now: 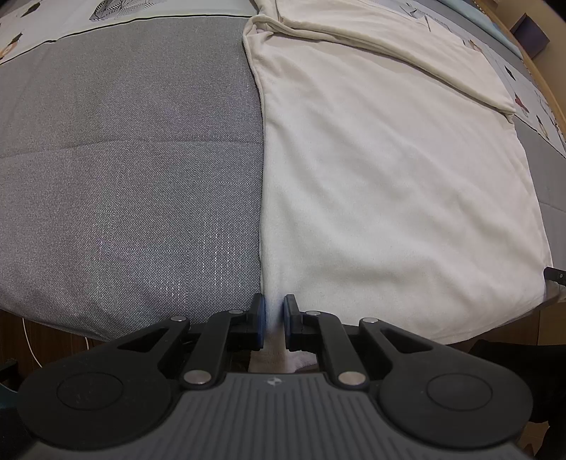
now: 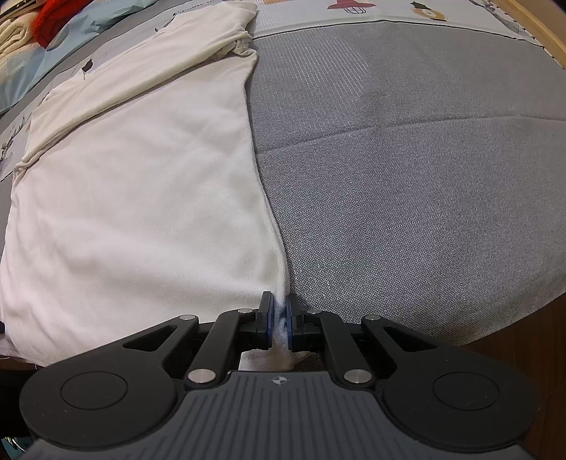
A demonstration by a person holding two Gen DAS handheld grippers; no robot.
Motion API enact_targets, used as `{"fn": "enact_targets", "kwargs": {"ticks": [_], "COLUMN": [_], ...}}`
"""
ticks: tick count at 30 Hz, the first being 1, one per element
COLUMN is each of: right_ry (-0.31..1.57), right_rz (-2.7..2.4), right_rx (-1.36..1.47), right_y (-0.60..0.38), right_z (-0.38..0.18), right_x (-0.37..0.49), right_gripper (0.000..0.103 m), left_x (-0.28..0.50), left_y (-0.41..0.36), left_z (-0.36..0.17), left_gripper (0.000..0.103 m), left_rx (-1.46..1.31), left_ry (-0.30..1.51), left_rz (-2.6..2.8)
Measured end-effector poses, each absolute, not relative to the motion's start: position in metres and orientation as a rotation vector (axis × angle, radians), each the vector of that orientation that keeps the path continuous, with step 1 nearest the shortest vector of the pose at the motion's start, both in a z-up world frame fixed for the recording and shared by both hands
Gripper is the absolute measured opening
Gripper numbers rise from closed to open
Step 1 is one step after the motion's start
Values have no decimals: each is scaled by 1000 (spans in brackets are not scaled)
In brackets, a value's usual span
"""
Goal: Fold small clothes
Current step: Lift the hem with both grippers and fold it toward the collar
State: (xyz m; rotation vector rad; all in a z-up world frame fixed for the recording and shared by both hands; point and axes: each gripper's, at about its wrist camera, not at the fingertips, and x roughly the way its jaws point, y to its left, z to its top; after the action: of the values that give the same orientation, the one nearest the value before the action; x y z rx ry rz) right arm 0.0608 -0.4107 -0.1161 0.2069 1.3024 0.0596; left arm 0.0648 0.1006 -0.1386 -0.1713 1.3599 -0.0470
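We see our left hand-held gripper (image 1: 274,311) nipped onto the near left corner of the cream shirt (image 1: 389,184), and our right hand-held gripper (image 2: 279,311) clamped on its near right corner. The shirt lies flat on the grey bed cover (image 1: 123,159), sleeve folded across its far end, a red cloth (image 2: 53,17) beyond

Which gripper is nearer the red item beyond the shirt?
Right, probably: the red item shows only in its view, beyond the shirt it pinches. The left gripper pinches the opposite corner.
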Motion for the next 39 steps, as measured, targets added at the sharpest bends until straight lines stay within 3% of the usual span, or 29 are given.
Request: {"fn": "enact_targets", "kwargs": {"ticks": [7, 11, 28, 33, 39], "right_ry": [1278, 1173, 651, 655, 794], "right_rz": [50, 93, 196, 175, 62], "right_rx": [202, 271, 561, 569, 500], "right_y": [-407, -412, -477, -480, -458], "right_z": [-111, -81, 92, 88, 39], "right_x": [60, 59, -61, -46, 49], "right_gripper": [6, 5, 4, 4, 4], "left_x": [62, 57, -52, -49, 43], "left_y": [97, 96, 152, 168, 161], "left_z": [-138, -120, 60, 67, 28], "left_gripper": [6, 4, 2, 1, 1], "left_rx": [-149, -145, -325, -408, -366], "left_ry": [1349, 1291, 874, 837, 905], "left_rz": [-50, -90, -276, -253, -205]}}
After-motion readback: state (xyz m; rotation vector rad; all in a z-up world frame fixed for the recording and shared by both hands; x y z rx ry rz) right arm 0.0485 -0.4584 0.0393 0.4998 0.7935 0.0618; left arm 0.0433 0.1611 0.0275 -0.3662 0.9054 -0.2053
